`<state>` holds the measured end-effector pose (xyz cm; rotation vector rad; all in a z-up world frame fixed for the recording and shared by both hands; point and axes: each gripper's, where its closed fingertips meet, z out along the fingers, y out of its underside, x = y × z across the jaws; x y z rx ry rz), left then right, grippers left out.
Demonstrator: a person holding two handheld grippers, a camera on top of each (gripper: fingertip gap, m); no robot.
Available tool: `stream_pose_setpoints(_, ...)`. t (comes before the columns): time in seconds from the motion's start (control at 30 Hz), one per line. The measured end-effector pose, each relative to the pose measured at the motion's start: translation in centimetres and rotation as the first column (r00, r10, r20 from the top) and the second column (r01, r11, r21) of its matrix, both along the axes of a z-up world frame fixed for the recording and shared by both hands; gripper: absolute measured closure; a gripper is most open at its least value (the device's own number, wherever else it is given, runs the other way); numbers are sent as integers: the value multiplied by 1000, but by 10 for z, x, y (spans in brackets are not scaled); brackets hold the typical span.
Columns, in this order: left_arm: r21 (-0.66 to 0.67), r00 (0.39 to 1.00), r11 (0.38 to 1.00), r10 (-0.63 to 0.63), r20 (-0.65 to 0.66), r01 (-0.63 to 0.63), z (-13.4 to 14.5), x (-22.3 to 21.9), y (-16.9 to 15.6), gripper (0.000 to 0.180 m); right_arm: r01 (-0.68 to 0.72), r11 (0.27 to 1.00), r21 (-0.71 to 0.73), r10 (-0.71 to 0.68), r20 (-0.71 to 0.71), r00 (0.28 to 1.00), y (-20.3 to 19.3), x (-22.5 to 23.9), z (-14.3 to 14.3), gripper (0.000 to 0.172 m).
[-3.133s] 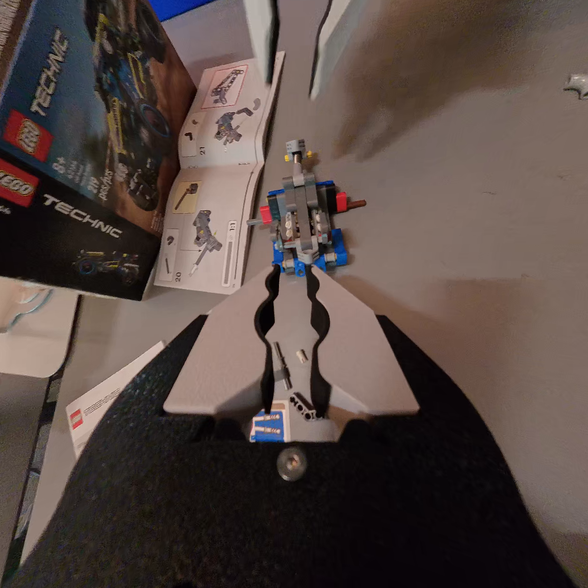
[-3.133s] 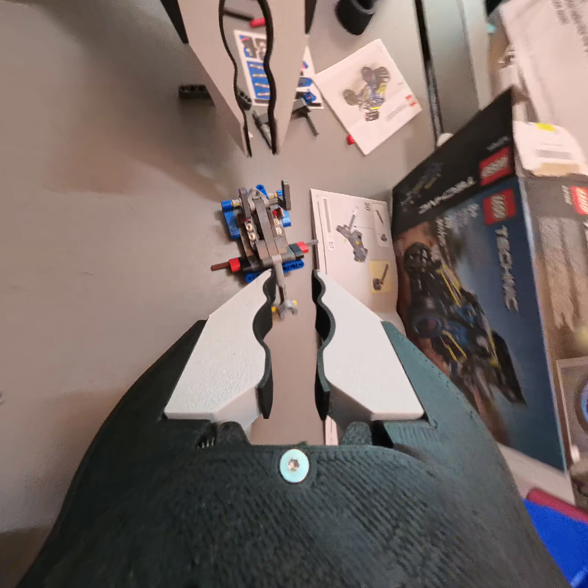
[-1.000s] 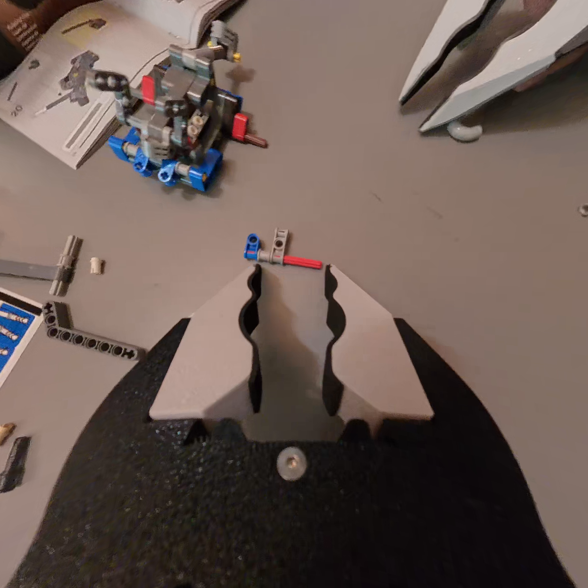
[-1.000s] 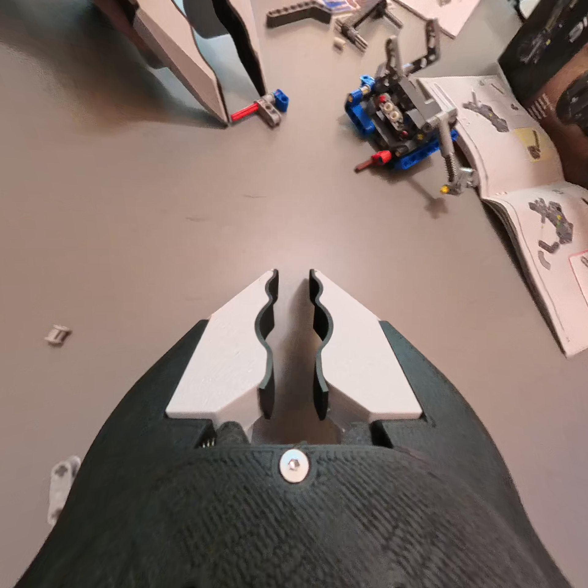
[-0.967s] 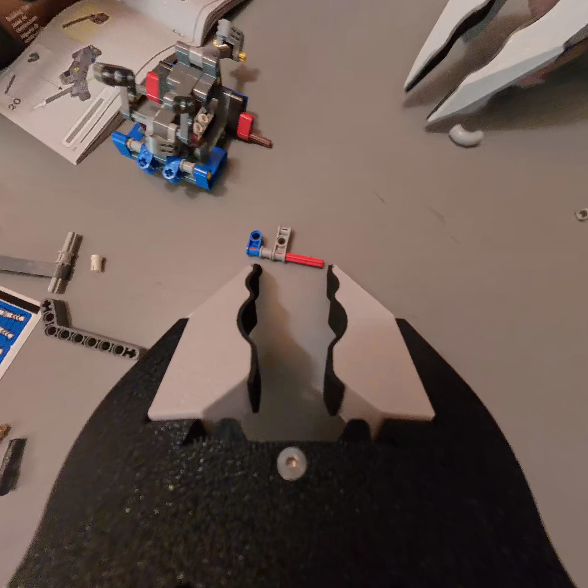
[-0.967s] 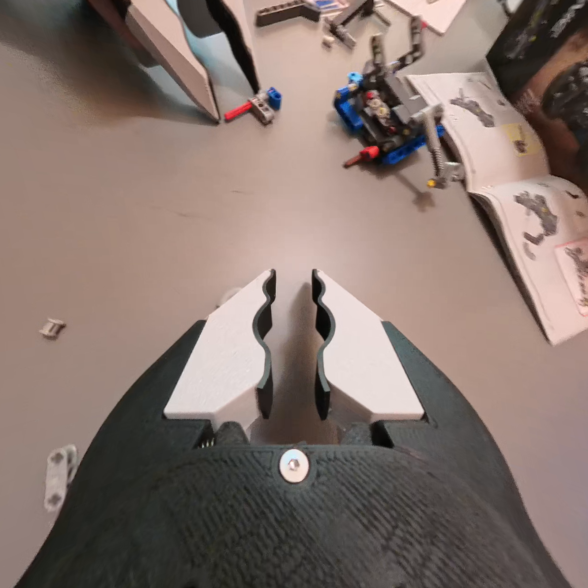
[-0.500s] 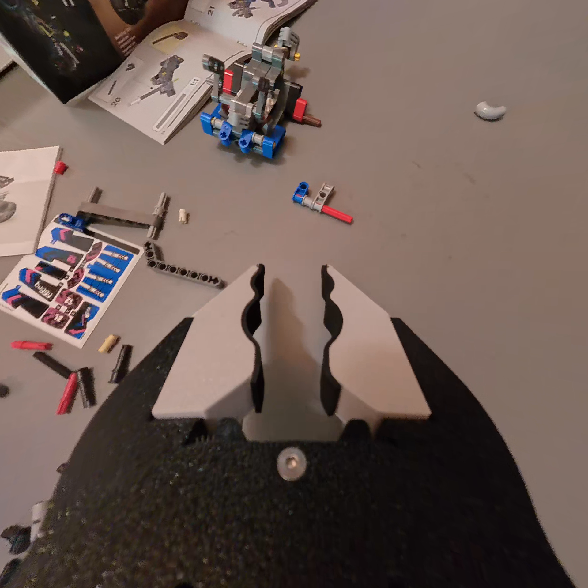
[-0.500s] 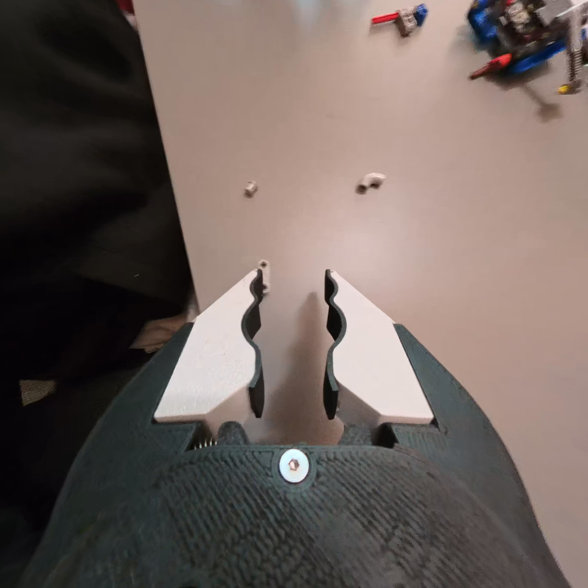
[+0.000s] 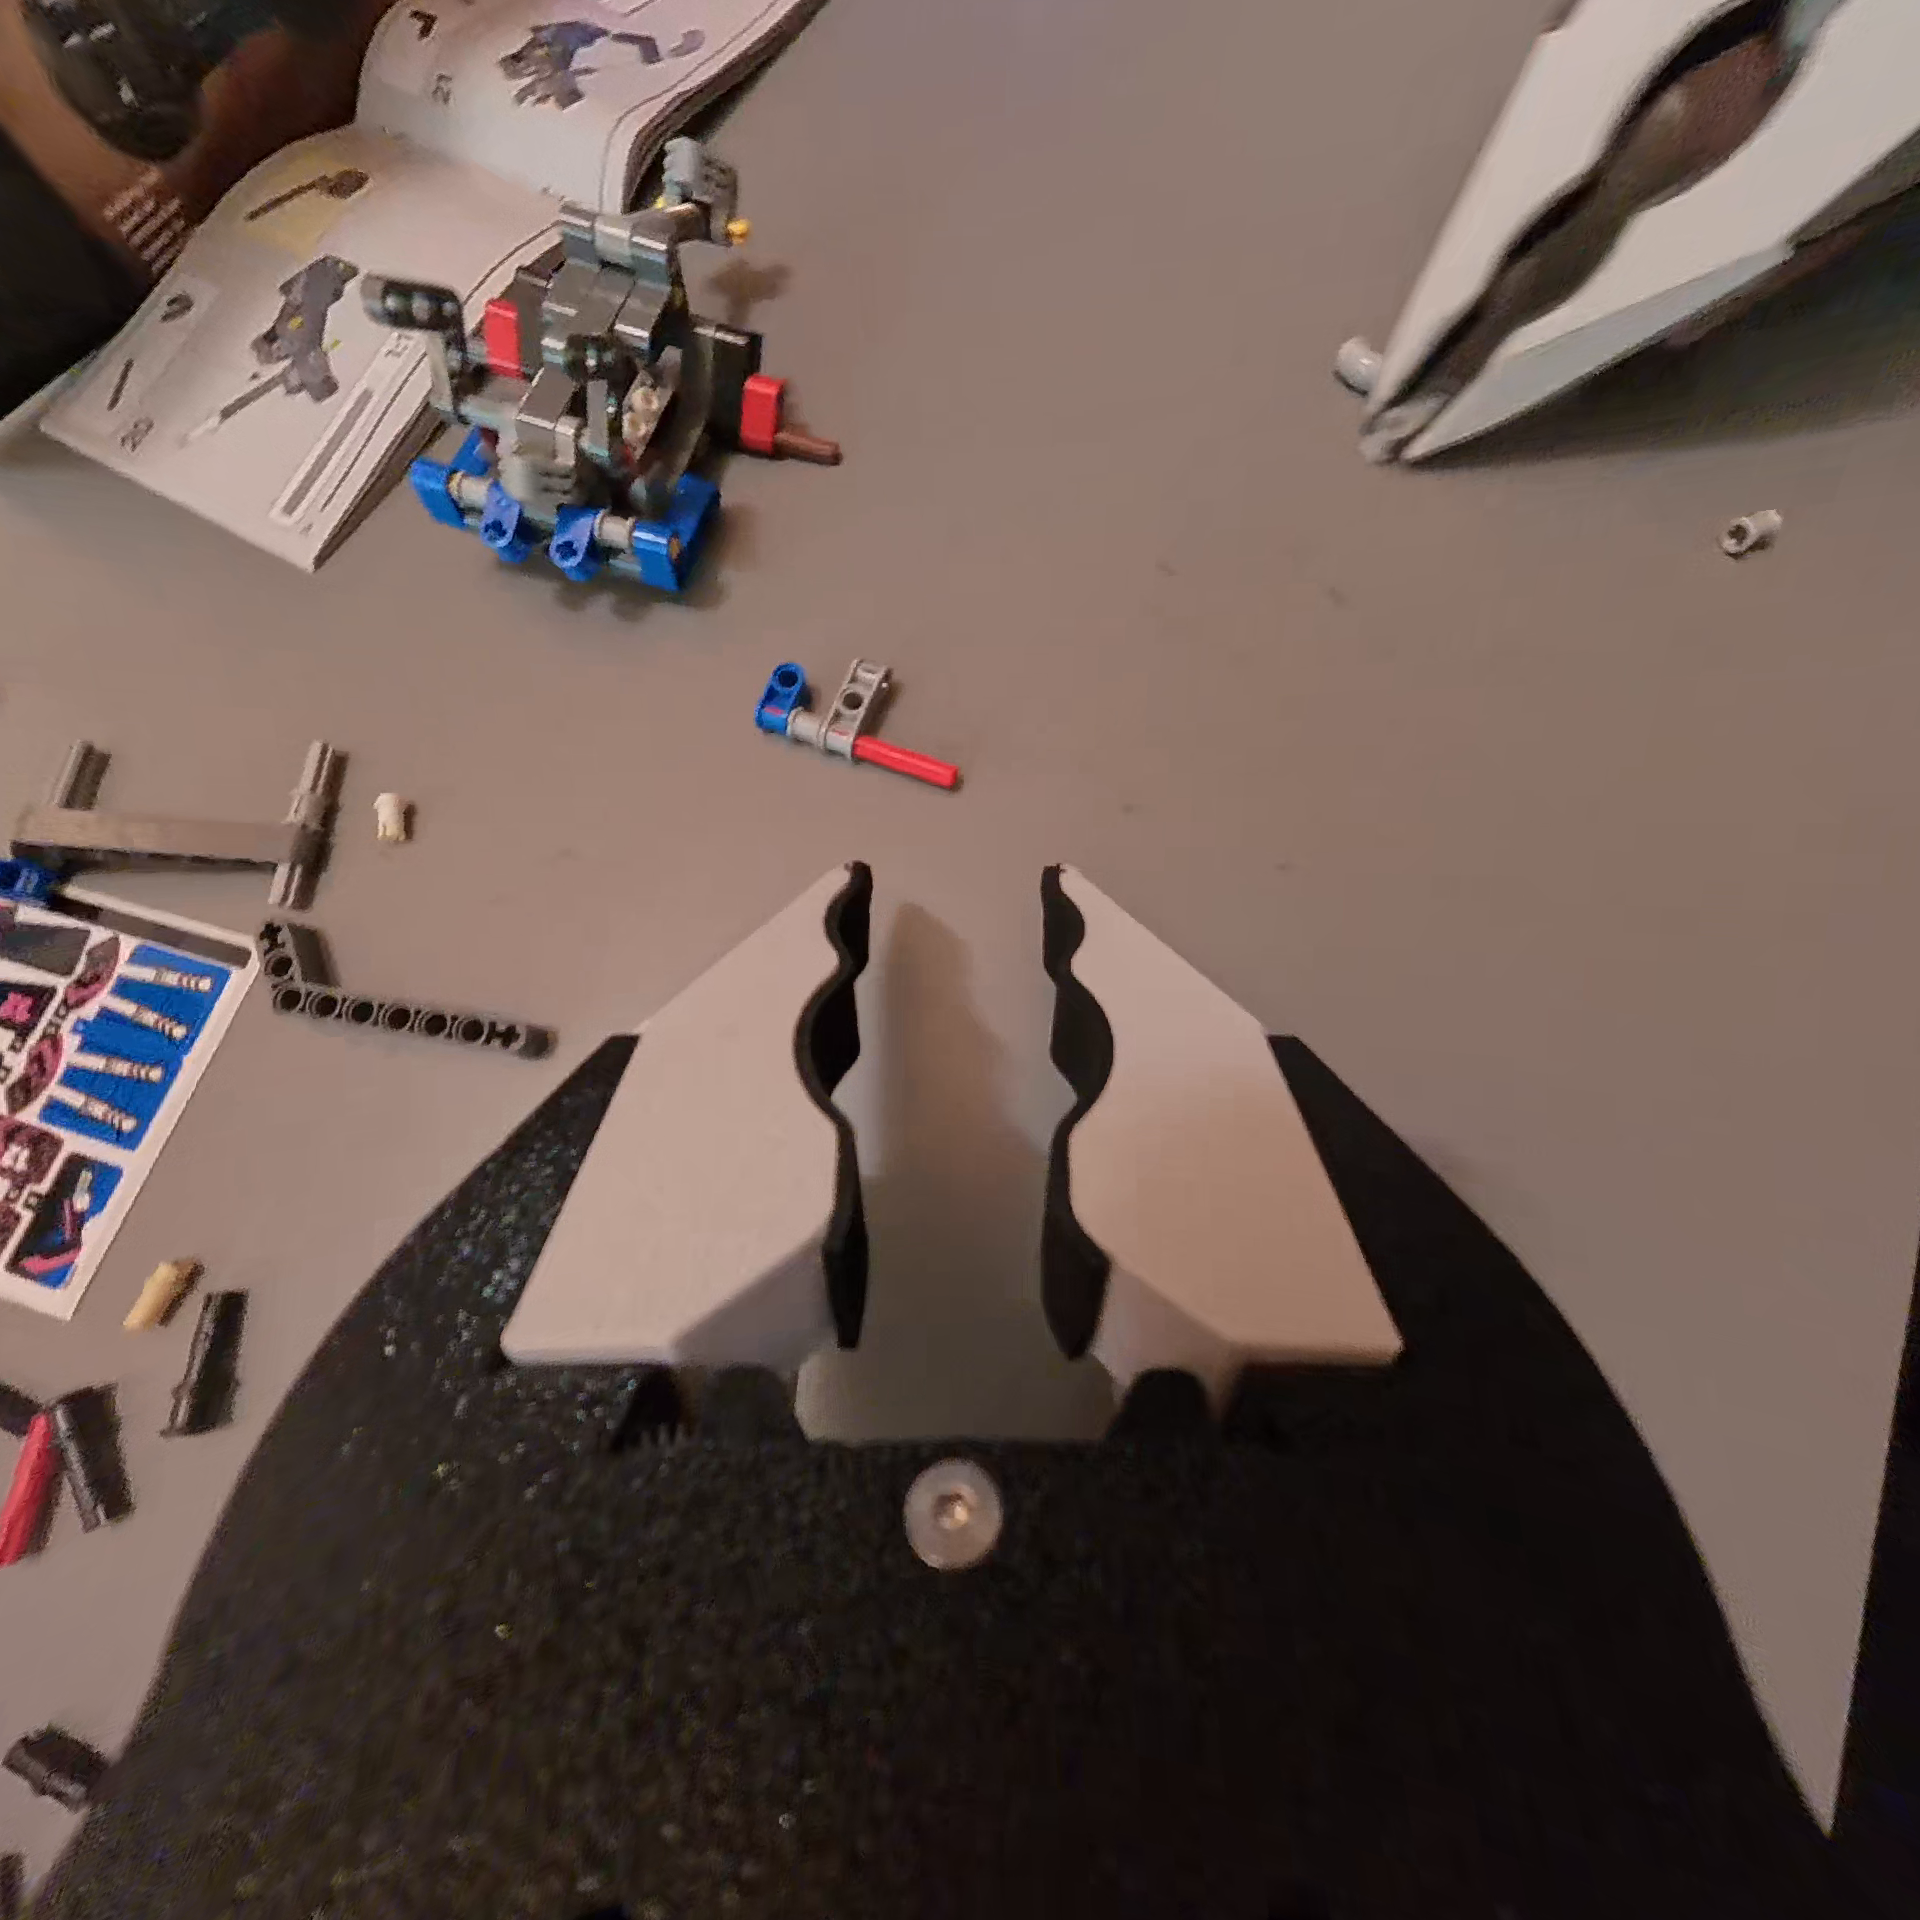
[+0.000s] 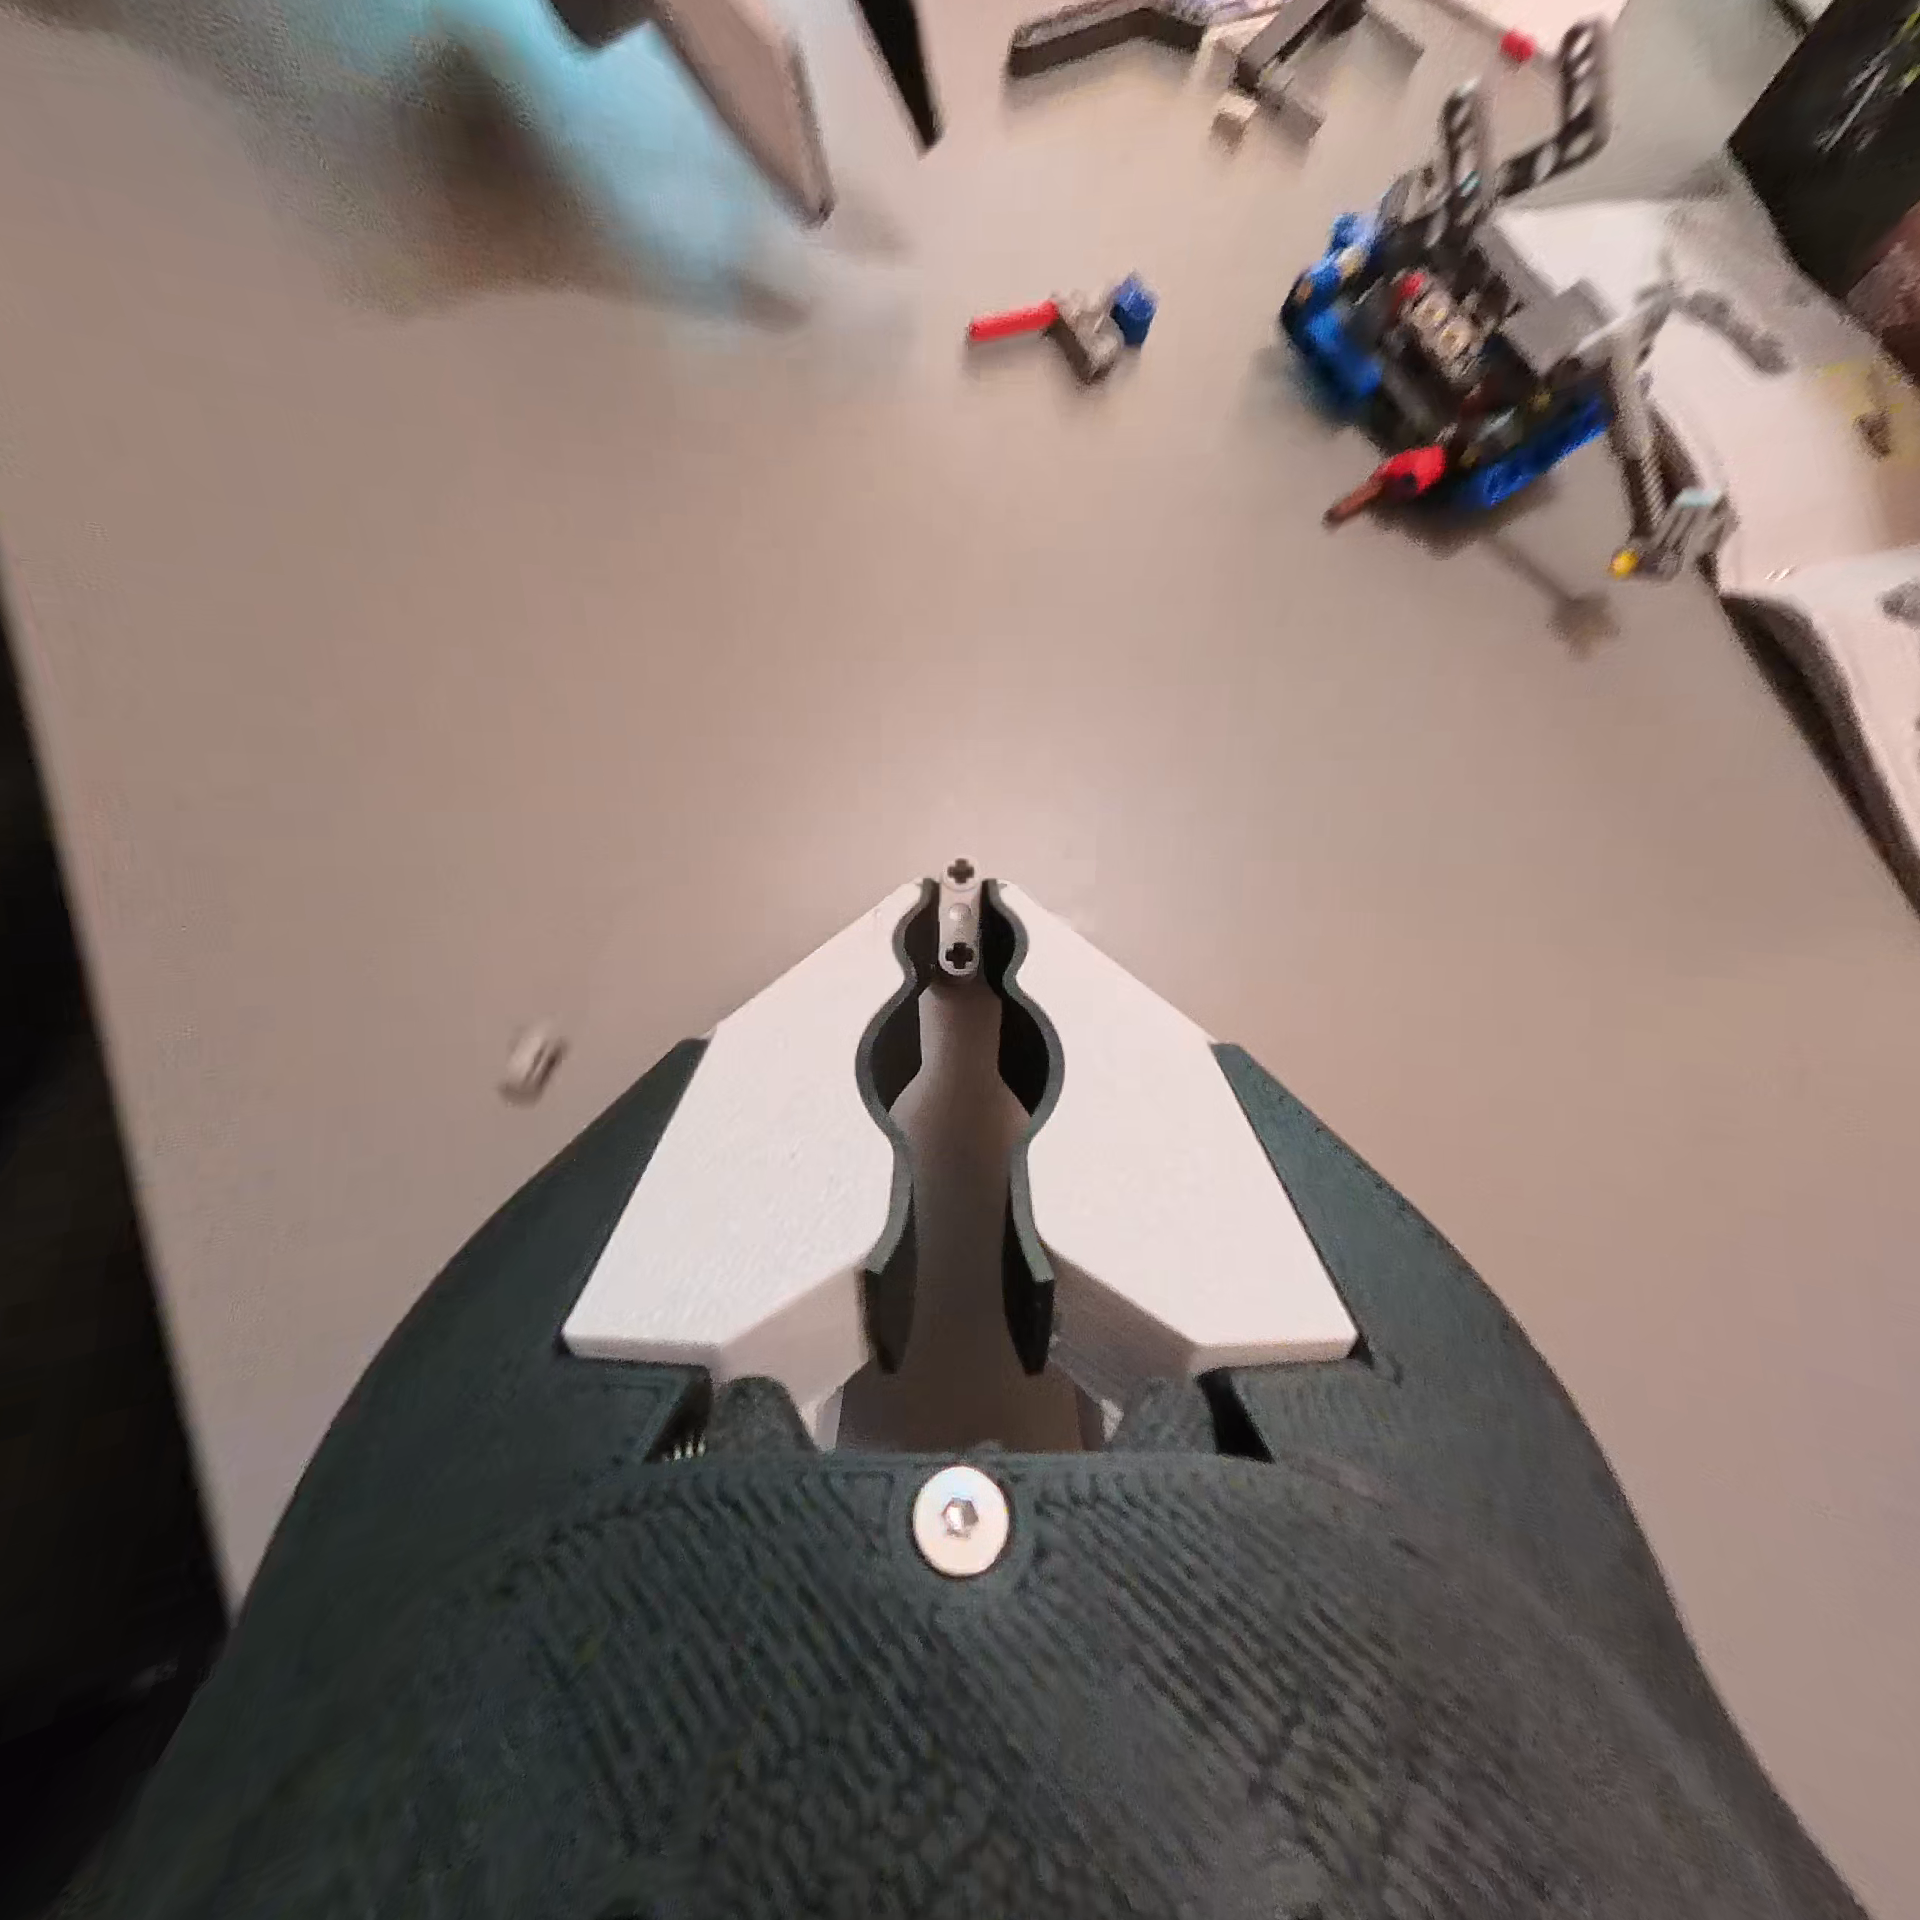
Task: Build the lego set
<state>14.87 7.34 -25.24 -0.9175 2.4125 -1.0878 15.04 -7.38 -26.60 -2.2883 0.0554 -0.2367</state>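
My right gripper (image 10: 961,902) is shut on a small light grey flat link piece (image 10: 960,923) with cross-shaped holes, held at the fingertips above the grey table (image 10: 623,675). In the left wrist view this gripper (image 9: 1387,431) shows at the upper right, closed on the piece. My left gripper (image 9: 951,878) is open and empty over the table. A short red axle with grey and blue connectors (image 9: 847,722) lies just ahead of it; it also shows in the right wrist view (image 10: 1060,322). A partly built blue, grey and red brick model (image 9: 587,416) stands farther left, also in the right wrist view (image 10: 1444,384).
An open instruction booklet (image 9: 343,260) lies behind the model. A sticker sheet (image 9: 94,1081), a dark grey holed beam (image 9: 395,1008), a grey cross assembly (image 9: 208,826) and several small pins lie at the left. Small grey pieces (image 9: 1751,532) (image 10: 532,1060) lie loose. The gap from one gripper's tips to the other's is roughly 15 cm.
My right gripper closed on the small grey link near the table edge and lifted it, swinging back toward the model. My left gripper stayed open and drew a little closer to the red axle.
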Motion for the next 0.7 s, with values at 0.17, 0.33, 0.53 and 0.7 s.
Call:
stream_pose_setpoints(0.17, 22, 1000, 1000, -4, 10, 4, 3, 2, -4, 151, 17, 1000, 0, -17, 1, 1000, 43, 32, 0, 167)
stream_pose_setpoints(0.33, 17, 998, 998, 53, 25, -54, 10, 8, 12, 152, 45, 998, 35, -45, -5, 999, 48, 52, 7, 149)
stream_pose_setpoints(0.53, -60, 984, 984, 171, 46, -168, 33, 21, 56, 152, 87, 990, 109, -89, 16, 996, 11, 76, 37, 145)
stream_pose_setpoints(0.7, -218, 911, 904, 398, 111, -369, 77, 43, 120, 152, 185, 976, 113, -196, 91, 976, -17, 130, 47, 147)
